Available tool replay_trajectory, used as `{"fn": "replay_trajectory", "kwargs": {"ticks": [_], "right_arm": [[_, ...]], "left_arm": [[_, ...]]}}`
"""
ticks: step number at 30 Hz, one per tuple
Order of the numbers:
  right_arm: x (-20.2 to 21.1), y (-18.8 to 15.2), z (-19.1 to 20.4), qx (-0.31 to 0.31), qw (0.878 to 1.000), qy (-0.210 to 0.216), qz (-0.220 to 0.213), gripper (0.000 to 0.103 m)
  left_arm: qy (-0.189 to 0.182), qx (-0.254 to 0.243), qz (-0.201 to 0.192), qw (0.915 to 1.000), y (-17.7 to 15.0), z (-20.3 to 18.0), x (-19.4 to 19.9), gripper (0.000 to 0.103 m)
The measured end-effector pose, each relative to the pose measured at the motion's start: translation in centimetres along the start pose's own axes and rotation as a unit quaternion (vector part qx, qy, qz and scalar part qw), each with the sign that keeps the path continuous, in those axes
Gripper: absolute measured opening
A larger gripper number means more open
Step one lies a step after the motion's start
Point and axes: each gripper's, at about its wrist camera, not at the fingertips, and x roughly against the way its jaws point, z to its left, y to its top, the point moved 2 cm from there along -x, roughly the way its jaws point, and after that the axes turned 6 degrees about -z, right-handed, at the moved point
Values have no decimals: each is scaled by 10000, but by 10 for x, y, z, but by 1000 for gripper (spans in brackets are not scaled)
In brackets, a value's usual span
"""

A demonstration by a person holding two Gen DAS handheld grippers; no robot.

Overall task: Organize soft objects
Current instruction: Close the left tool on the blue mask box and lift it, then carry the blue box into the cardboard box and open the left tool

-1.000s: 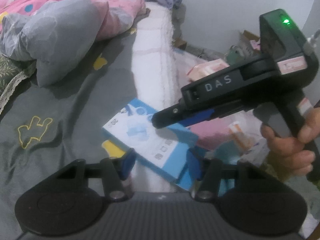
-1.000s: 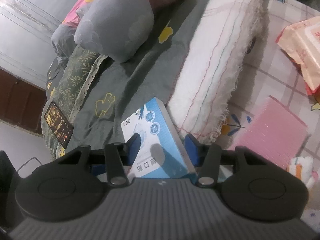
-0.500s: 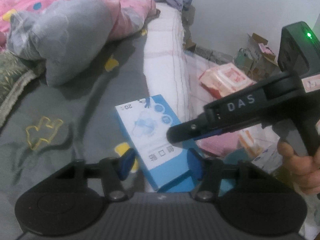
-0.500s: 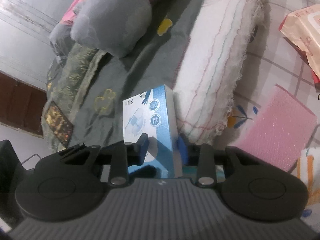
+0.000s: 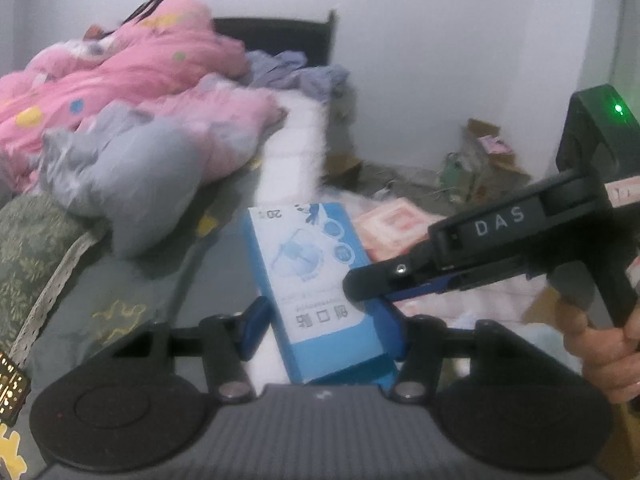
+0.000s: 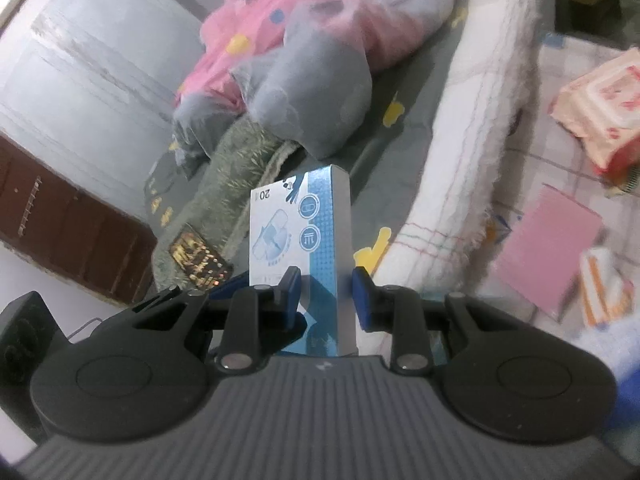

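- Left wrist view: the left hand-held gripper (image 5: 324, 326), with blue pads on black fingers, stands wide open; the left pad (image 5: 253, 330) is clear of the box, and the right pad sits against or just beside the box's near right corner, contact not certain.
- Between those fingers rises the flat blue-and-white cardboard box (image 5: 316, 280) printed with a face-mask drawing, tilted and lifted above the grey bedsheet (image 5: 132, 280).
- The right hand-held gripper (image 5: 360, 286), a black pistol-shaped tool lettered "DAS" with a green light on top, reaches in from the right, its tip closed against the box's right side; a bare hand (image 5: 600, 344) grips its handle.
- Behind lie a plump grey pillow (image 5: 132, 184), a crumpled pink quilt with coloured dots (image 5: 120, 76), a folded white blanket along the bed's edge (image 5: 296, 152), and a pink-and-white wipes packet (image 5: 392, 224) on the floor.

- Right wrist view: the right hand-held gripper (image 6: 324, 296) is closed down narrow on the lower part of the blue-and-white cardboard box (image 6: 300, 236), which stands upright between its blue pads (image 6: 362, 294); the right pad sits just beside the box's edge, the left pad overlaps its face.
- The box is held in the air over the grey bedsheet (image 6: 372, 148), near the fringed white blanket (image 6: 472, 120).
- The grey pillow (image 6: 316, 88) and pink quilt (image 6: 288, 4) lie beyond; a green patterned cushion (image 6: 240, 160) sits to the left.
- On the floor to the right are a flat pink sheet (image 6: 548, 244) and the pink-and-white wipes packet (image 6: 600, 100).
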Motion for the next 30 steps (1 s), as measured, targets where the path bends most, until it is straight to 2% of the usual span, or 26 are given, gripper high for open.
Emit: {"fn": "replay_trajectory", "kwargs": {"ticks": [3,8,12,18,21,24,30], "right_arm": [[46,-10,-4,-21,9995,-109,-299,27],[135,-41,-32,-284,9946,-448,-890,27],[209,-74,-69,-646,9854,-800,-1356,27],[305,-128,-129,-1262,9654,-1300,-1874,27],[334,-150,-164,-1586,9560,-1431,-2012,28],[350,-167,-210,-1927,9471,-1525,-2063,29],[349,-173,-293,-2517,9350,-1444,-2038,29]], "left_arm": [[-276,-172,-108,9994,3,-34,9,58],[-890,-503,-111,9947,1,-107,13,58],[-1498,-847,-29,9851,-5,-175,4,58],[-2380,-1081,552,9636,-17,-268,-36,58],[-2559,-1310,802,9544,-28,-304,-59,58],[-2573,-1557,1017,9483,-42,-336,-84,58],[-2420,-1864,1327,9429,-57,-373,-128,58]]}}
